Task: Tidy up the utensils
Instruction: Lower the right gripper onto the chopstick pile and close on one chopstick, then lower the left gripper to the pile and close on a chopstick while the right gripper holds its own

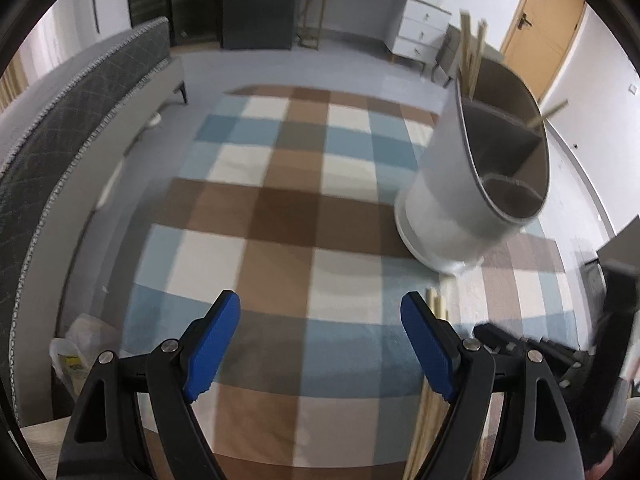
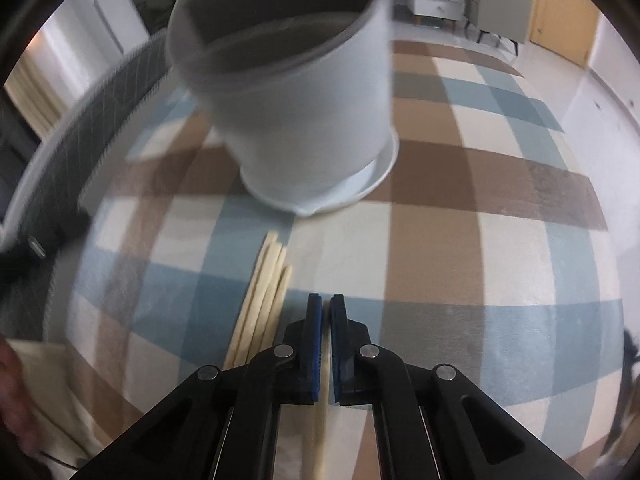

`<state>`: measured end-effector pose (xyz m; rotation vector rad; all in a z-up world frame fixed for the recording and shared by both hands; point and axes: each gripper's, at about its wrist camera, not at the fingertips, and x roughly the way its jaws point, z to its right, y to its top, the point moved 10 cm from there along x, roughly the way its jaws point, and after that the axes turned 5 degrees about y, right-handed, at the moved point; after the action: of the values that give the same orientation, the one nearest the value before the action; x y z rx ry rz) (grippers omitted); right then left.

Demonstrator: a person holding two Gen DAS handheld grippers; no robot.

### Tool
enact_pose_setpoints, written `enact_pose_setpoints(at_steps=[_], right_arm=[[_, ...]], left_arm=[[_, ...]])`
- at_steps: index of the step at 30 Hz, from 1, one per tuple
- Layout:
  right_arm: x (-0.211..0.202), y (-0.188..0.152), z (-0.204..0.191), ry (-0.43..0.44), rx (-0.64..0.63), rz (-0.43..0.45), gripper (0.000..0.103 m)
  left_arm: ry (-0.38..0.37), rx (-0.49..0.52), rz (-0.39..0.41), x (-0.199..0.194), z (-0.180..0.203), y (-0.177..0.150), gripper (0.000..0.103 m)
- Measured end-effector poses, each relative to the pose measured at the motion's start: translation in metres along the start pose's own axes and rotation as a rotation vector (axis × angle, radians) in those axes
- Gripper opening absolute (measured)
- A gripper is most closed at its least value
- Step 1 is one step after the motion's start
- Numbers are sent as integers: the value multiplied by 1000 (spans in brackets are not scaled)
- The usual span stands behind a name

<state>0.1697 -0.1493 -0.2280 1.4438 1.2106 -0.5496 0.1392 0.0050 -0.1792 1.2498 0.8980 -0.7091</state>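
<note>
Checked rug (image 1: 280, 208) in brown, blue and cream squares covers the floor. On it stands a white holder (image 2: 296, 112), round, on a shallow white saucer, its grey inside split into compartments; a few pale chopsticks (image 1: 474, 54) stick up from the far compartment. More loose chopsticks (image 2: 262, 300) lie bundled on the rug just in front of the saucer. Left claw (image 1: 320, 344) hangs wide apart over bare rug, nothing between its blue pads. Right claw (image 2: 326, 344) is clenched on a single pale stick (image 2: 322, 440) running between its pads, just right of the bundle.
</note>
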Motion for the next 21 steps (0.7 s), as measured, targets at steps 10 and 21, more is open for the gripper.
enact_pose_setpoints(at_steps=[10,21], right_arm=[[-54,20,31,169,184,161,3],[-99,32,39,228,239,266,3]], left_arm=[[-57,107,-166,21,40,-31,79],[-14,185,-221,25,55,-56,79]])
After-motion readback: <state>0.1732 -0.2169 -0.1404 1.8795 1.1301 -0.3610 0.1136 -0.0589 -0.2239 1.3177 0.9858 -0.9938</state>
